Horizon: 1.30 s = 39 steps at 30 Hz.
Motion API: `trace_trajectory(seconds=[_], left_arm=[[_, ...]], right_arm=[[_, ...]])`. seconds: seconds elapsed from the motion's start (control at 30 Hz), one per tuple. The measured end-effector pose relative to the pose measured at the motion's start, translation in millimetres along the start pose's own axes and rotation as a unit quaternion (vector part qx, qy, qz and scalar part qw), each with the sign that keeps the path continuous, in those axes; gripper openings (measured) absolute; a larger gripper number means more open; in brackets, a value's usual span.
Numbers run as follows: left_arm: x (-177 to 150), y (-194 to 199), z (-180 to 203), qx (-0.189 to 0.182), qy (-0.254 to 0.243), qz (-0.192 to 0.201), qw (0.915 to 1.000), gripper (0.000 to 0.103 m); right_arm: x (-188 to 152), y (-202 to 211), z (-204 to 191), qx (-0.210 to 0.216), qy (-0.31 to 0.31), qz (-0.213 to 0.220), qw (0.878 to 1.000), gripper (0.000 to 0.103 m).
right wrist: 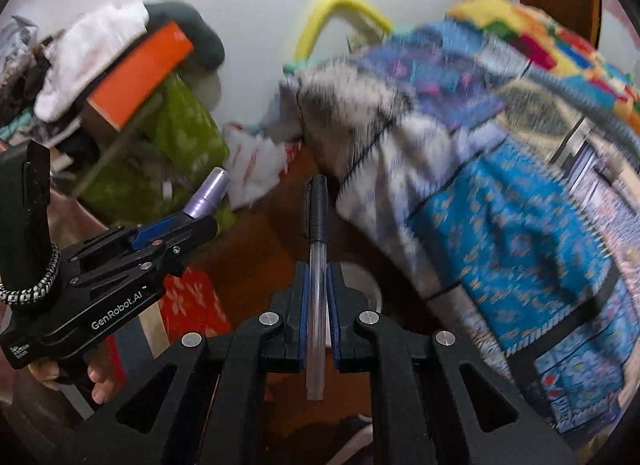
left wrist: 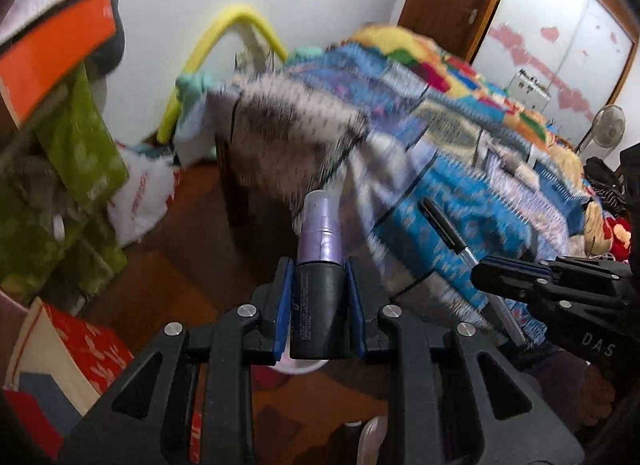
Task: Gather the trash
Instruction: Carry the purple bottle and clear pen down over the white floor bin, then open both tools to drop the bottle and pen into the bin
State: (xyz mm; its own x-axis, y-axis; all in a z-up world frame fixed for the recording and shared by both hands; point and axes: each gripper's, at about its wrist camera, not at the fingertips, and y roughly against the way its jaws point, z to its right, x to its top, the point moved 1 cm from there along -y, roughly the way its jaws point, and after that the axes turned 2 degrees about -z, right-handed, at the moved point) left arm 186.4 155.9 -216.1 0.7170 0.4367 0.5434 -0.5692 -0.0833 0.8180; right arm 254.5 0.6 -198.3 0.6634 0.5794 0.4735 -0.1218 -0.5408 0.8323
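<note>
Carrying both finds to a bin not seen in either view, 2 grips should be kept firm: the bottle (left wrist: pixel 319 285) is clamped upright in the left gripper (left wrist: pixel 320 305); the pen (right wrist: pixel 317 285) is pinched mid-barrel in the right gripper (right wrist: pixel 318 313), so tilting should be avoided.

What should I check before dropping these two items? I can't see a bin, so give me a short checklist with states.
1. Left gripper shut on the purple spray bottle: ok.
2. Right gripper shut on the pen: ok.
3. Pen held near its middle, cap forward: ok.
4. Trash bin in view: not ok.
5. Grippers apart, not touching: ok.
6. Floor below free of obstacles: cannot tell, frames blurred.
</note>
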Motion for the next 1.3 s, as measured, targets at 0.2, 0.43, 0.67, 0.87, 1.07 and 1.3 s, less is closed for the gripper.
trace_trajectory(seconds=[0.2,0.43,0.67,0.87,1.07,1.3], left_arm=[[-21.4,-54.4,-16.6,-0.003,0.027,-0.069,0.9973,0.025],[-37.9,-113.2,-37.3,-0.003,0.051,-0.141,0.9887,0.025],[-40.7,-150.6,-50.6,-0.005,0.080,-0.175,0.9813,0.025],[-37.1,-170.3,-54.5,-0.010,0.096,-0.185,0.9780,0.025],[-38.3,-179.8,-63.1,-0.011,0.111,-0.199,0.9736,0.025],[-39.2,-170.7,-66.5,-0.005,0.109,-0.193,0.9750,0.025]], right_arm=[[-7.9,-59.2,11.0,0.012,-0.018,-0.076,0.997,0.008],[-13.5,-123.8,20.9,0.012,-0.024,-0.149,0.989,0.008],[-5.8,-164.1,21.8,0.010,-0.020,-0.178,0.984,0.008],[2.5,-178.7,23.1,0.029,-0.025,-0.184,0.982,0.009],[4.8,-190.9,26.0,0.035,-0.032,-0.206,0.977,0.010],[2.2,-189.7,16.5,0.031,-0.015,-0.213,0.976,0.010]])
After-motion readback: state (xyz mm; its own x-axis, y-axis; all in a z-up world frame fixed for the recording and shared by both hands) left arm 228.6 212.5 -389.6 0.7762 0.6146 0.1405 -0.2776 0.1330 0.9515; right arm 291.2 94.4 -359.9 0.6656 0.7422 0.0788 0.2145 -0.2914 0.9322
